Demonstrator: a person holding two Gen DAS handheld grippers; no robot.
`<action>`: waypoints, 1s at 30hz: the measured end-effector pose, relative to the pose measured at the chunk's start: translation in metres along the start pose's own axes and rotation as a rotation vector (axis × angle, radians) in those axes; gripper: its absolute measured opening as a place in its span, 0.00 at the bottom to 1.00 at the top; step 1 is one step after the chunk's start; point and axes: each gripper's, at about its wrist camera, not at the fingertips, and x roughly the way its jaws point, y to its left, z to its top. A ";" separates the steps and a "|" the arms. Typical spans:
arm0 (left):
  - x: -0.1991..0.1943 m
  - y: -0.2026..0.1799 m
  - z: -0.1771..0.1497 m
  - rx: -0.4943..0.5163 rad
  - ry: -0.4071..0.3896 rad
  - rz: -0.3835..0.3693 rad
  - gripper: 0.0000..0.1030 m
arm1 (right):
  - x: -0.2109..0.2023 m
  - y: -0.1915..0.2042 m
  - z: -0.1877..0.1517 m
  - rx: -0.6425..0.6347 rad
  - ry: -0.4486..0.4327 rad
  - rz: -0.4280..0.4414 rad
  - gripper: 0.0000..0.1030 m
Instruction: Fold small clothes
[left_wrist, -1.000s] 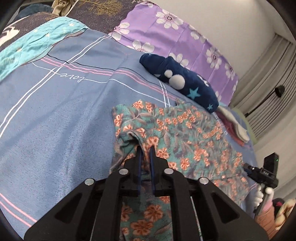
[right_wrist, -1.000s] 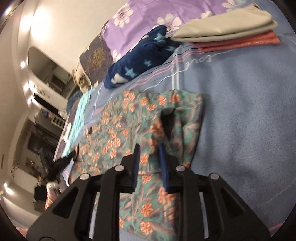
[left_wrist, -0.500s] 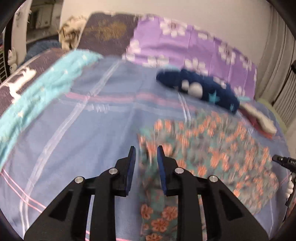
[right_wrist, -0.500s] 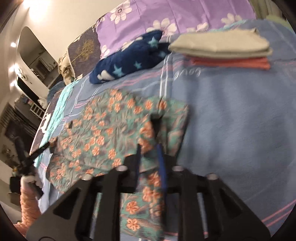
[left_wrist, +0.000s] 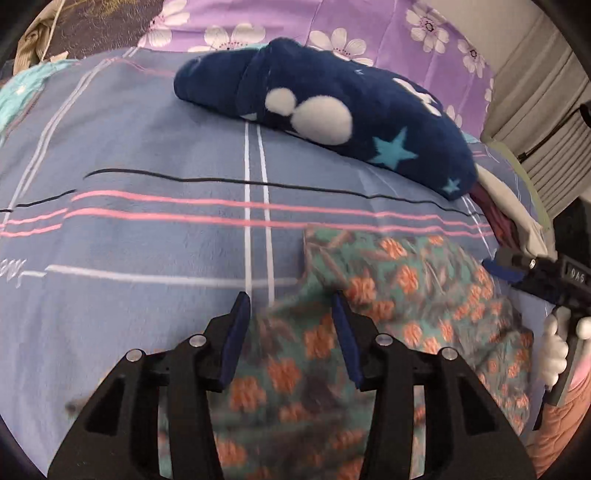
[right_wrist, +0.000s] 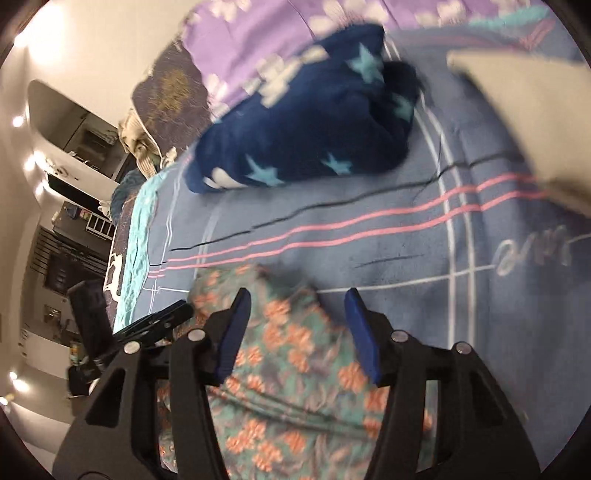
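A teal garment with orange flowers (left_wrist: 388, 314) lies on the blue striped bedspread (left_wrist: 147, 240). It also shows in the right wrist view (right_wrist: 295, 369), folded over on itself. My left gripper (left_wrist: 291, 314) is open, its fingers wide apart just above the garment's far left edge, holding nothing. My right gripper (right_wrist: 297, 306) is open too, over the garment's far right edge. Each gripper shows at the side of the other's view: the right gripper (left_wrist: 546, 273) and the left gripper (right_wrist: 147, 325).
A dark blue plush blanket with stars (left_wrist: 332, 107) lies across the bed beyond the garment. Purple flowered pillows (left_wrist: 369, 33) stand behind it. A stack of folded beige and red clothes (left_wrist: 509, 210) sits at the right, blurred in the right wrist view (right_wrist: 524, 110).
Both grippers were shut on the garment's corners, carried them forward over the garment, then opened. The garment now lies folded shorter, and both grippers sit nearer the blue blanket.
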 end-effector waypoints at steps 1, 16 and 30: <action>0.000 0.001 0.002 -0.005 -0.006 -0.020 0.45 | 0.006 -0.005 0.002 0.023 0.024 0.019 0.53; -0.028 -0.017 0.008 0.104 -0.190 -0.052 0.04 | -0.049 0.026 -0.012 -0.257 -0.320 -0.026 0.06; 0.003 -0.038 -0.024 0.234 -0.042 0.143 0.09 | 0.011 0.020 -0.034 -0.248 -0.043 -0.279 0.00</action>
